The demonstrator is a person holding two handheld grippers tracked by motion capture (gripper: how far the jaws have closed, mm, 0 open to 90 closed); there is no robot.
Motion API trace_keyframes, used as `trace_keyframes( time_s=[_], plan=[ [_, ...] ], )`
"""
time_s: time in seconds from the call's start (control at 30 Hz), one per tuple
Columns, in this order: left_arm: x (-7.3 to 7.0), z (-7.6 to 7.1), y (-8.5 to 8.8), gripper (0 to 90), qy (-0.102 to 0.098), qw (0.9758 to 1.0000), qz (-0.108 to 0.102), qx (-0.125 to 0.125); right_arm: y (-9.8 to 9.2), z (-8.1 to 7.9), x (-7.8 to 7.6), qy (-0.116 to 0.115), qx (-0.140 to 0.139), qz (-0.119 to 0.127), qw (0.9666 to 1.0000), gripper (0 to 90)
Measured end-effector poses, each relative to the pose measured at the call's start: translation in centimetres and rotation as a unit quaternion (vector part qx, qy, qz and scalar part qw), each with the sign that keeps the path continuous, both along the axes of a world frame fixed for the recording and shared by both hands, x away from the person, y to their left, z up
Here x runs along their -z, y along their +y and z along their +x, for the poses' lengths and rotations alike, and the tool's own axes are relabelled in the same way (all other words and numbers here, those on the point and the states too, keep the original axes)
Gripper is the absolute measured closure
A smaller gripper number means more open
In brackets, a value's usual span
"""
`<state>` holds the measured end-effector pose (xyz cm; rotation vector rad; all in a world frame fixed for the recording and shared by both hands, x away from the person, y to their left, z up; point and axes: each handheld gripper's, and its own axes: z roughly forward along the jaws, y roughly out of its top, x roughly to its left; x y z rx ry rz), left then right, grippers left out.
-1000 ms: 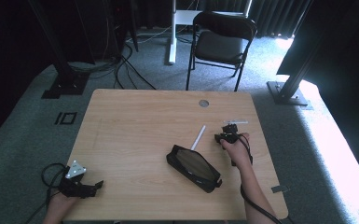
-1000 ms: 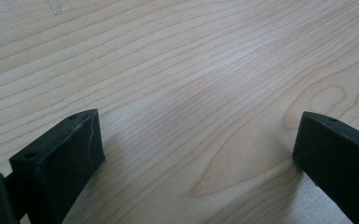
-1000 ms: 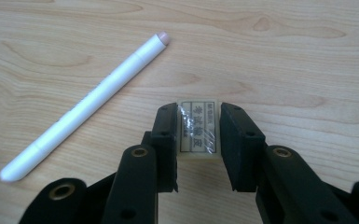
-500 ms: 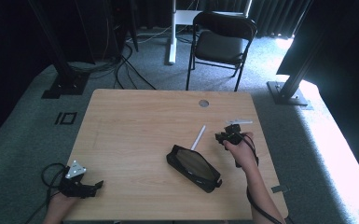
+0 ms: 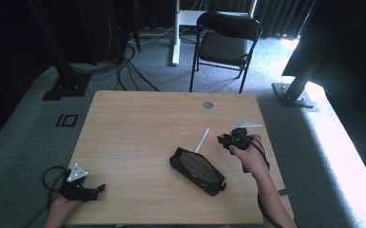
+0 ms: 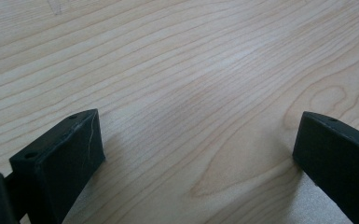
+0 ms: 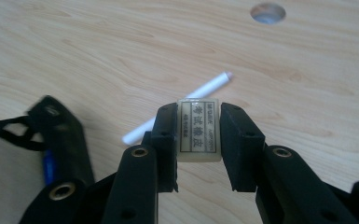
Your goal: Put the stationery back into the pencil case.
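1. Right gripper point(image 7: 198, 140) is lifting off the table point(image 5: 138, 137) since a second ago, carrying the eraser point(image 7: 198, 130) up with it.
2. Its jaws are clamping the eraser on both sides, printed label facing the camera.
3. White pen point(image 7: 177, 108) is lying just beyond it, beside the black pencil case point(image 5: 197, 170).
4. Left gripper point(image 6: 196, 154) is resting at the near left corner, jaws spread wide over bare wood.

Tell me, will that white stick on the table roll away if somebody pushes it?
Probably yes. The white stick looks round and thin, so a nudge from the side would likely roll it across the smooth wooden table. It looks straight and stiff, so it probably wouldn't bend. It also seems light for its size, so it might skid easily.
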<state>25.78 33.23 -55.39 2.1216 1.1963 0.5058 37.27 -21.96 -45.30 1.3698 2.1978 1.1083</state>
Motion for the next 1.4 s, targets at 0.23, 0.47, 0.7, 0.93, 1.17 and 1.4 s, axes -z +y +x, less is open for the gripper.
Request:
trace_keyframes(
  time_s=[0.23, 0.47, 0.7, 0.93, 1.17, 1.4],
  plan=[
    [0.0, 0.0, 0.0, 2.0, 0.000, 1.0000, 0.000, 0.000, 1.5, -1.5, -2.3, -0.023, -0.050, 0.010, 0.9984, 68.2],
    [0.0, 0.0, 0.0, 2.0, 0.000, 1.0000, 0.000, 0.000, 3.2, -2.7, -3.3, -0.031, -0.095, 0.007, 0.9949, 68.1],
    [0.0, 0.0, 0.0, 2.0, 0.000, 1.0000, 0.001, 0.001, 4.4, -2.9, -3.4, -0.021, -0.123, 0.006, 0.9922, 68.1],
    [0.0, 0.0, 0.0, 2.0, 0.000, 1.0000, 0.000, 0.000, 5.6, -3.2, -3.0, -0.011, -0.148, 0.007, 0.9889, 68.1],
    [0.0, 0.0, 0.0, 2.0, 0.000, 1.0000, 0.000, 0.000, 6.9, -3.8, -2.8, -0.005, -0.175, -0.009, 0.9846, 68.1],
    [0.0, 0.0, 0.0, 2.0, 0.000, 1.0000, 0.000, 0.000, 8.3, -4.1, -1.7, 0.016, -0.202, -0.027, 0.9789, 68.1]
  ],
)
